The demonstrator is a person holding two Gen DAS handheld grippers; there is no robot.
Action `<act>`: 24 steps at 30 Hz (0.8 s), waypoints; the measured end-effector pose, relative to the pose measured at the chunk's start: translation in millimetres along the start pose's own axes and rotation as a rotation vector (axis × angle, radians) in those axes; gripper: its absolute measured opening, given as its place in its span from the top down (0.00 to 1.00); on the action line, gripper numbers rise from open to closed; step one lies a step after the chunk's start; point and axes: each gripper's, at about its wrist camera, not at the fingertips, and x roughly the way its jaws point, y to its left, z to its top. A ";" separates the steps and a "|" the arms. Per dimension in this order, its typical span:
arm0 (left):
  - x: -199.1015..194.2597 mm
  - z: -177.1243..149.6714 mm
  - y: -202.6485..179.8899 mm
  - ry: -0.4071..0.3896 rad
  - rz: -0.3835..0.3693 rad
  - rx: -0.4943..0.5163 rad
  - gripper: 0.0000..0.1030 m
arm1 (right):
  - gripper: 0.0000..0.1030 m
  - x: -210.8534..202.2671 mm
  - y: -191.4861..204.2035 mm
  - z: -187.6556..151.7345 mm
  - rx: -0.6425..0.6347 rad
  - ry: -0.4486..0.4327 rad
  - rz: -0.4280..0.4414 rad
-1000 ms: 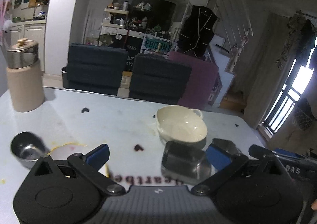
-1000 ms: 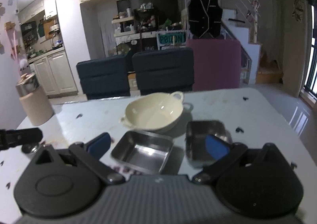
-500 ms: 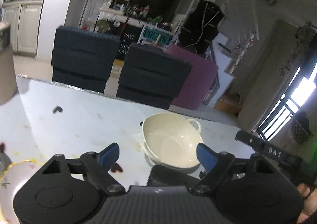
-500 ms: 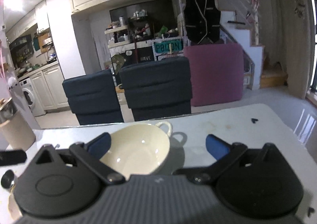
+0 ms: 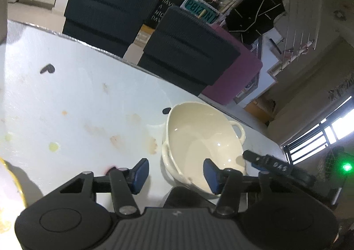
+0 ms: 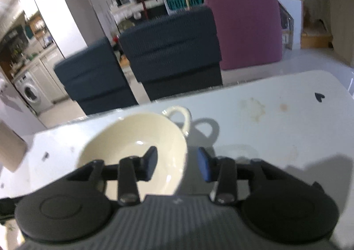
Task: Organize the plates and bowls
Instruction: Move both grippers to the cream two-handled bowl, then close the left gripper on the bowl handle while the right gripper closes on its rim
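- Cream bowl [image 5: 199,139] sits on the pale table [image 5: 77,106], near the far edge, in front of the two dark chairs [image 5: 188,50]. It has two loop handles on opposite sides; the line through them runs from near-left to far-right in the left wrist view.
- In the right wrist view only the far handle [image 6: 179,115] shows; the near one is hidden behind the gripper body.
- Bowl's near rim and base are cut off by both grippers. A dark shape just under the bowl in the left view is too obscured to identify.
- Left gripper [image 5: 174,172]: jaws part open and closing, straddling the bowl's left rim, one blue pad inside, one outside. No contact visible yet.
- Right gripper [image 6: 177,164]: jaws part open and closing, straddling the bowl's right rim, dark pad inside, blue pad outside. Contact cannot be told; frame is blurred.
- The right gripper's finger [image 5: 265,162] shows beside the bowl in the left view.
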 end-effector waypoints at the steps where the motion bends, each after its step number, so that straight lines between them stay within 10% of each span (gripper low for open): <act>1: 2.7 0.5 1.5 0.005 0.000 -0.003 0.49 | 0.62 5.6 1.5 -0.9 -0.011 0.013 -0.014; 4: 10.0 2.1 6.2 0.010 -0.002 -0.003 0.49 | 0.91 18.5 4.0 -2.1 -0.010 0.054 -0.024; 24: 9.5 35.2 63.6 -0.037 0.106 -0.086 0.67 | 0.83 5.9 68.9 -25.3 -0.057 0.129 0.121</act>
